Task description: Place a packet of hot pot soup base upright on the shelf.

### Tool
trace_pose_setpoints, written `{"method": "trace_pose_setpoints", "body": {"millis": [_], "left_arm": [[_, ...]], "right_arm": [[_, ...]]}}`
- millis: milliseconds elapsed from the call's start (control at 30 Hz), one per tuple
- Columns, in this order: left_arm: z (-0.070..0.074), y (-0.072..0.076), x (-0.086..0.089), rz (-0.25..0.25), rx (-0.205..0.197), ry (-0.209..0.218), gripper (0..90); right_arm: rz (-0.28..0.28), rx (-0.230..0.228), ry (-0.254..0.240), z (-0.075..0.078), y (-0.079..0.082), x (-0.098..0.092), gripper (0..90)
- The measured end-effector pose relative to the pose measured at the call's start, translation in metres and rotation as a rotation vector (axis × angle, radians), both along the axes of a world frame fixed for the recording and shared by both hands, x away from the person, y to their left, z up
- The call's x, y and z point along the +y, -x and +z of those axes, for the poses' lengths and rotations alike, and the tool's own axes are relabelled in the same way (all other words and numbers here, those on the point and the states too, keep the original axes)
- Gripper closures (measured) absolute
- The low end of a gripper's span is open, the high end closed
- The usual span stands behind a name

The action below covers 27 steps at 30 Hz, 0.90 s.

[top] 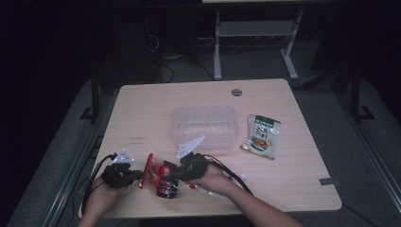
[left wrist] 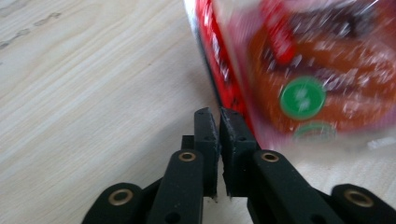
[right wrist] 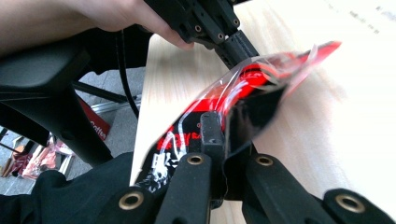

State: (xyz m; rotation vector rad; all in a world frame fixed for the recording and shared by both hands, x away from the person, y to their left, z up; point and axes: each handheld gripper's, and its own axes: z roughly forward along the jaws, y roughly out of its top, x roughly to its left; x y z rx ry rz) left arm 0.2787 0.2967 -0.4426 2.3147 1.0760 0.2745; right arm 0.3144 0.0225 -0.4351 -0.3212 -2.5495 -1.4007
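Holding one red-and-black snack packet lifted just above the table at 6 o'clock, between both grippers. Right gripper has its jaws clamped on the packet's lower edge. Left gripper jaws look almost shut at the packet's red seam; whether they still pinch film, I can't tell. Likely step: transfer into the clear plastic bin at 12 o'clock. Next move needs a firm pinch before lifting. Count: two packets total, the second a green one at 3 o'clock; one bin.
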Motion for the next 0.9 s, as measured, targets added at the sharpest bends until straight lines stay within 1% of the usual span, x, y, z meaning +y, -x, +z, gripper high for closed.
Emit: {"method": "trace_pose_setpoints", "body": {"millis": [100, 200, 300, 367, 433, 533, 633, 700, 733, 767, 900], "left_arm": [[0.0, 0.0, 0.0, -0.001, -0.004, 0.001, 80.1], [0.0, 0.0, -0.001, -0.003, -0.013, 0.001, 75.0], [0.0, -0.001, -0.002, 0.003, -0.015, 0.003, 66.6], [-0.001, -0.002, -0.002, 0.01, -0.016, 0.013, 59.4], [0.0, -0.002, -0.001, 0.01, -0.018, 0.016, 54.7], [-0.001, -0.002, -0.001, 0.009, -0.019, 0.034, 48.4], [-0.001, -0.002, -0.002, 0.004, -0.02, 0.036, 44.0], [-0.002, -0.002, -0.003, 0.0, -0.021, 0.037, 42.9], [-0.002, -0.002, -0.003, -0.001, -0.022, 0.039, 42.8], [-0.002, -0.002, -0.003, 0.0, -0.022, 0.039, 42.6], [-0.002, -0.003, -0.003, -0.003, -0.022, 0.04, 42.0]], "right_arm": [[-0.005, -0.021, -0.003, 0.005, 0.0, -0.006, 90.0], [-0.009, -0.025, -0.011, 0.009, 0.001, -0.011, 90.0], [-0.019, -0.031, -0.02, 0.013, 0.001, -0.017, 90.0], [-0.025, -0.033, -0.034, 0.017, 0.0, -0.022, 90.0], [-0.031, -0.039, -0.04, 0.021, 0.0, -0.026, 90.0], [-0.045, -0.049, -0.048, 0.025, -0.001, -0.034, 90.0], [-0.056, -0.046, -0.054, 0.028, -0.002, -0.039, 90.0], [-0.072, -0.053, -0.068, 0.033, -0.004, -0.049, 90.0], [-0.075, -0.051, -0.065, 0.034, -0.004, -0.051, 90.0], [-0.076, -0.06, -0.069, 0.035, -0.005, -0.054, 90.0], [-0.092, -0.06, -0.082, 0.042, -0.006, -0.065, 90.0]]}}
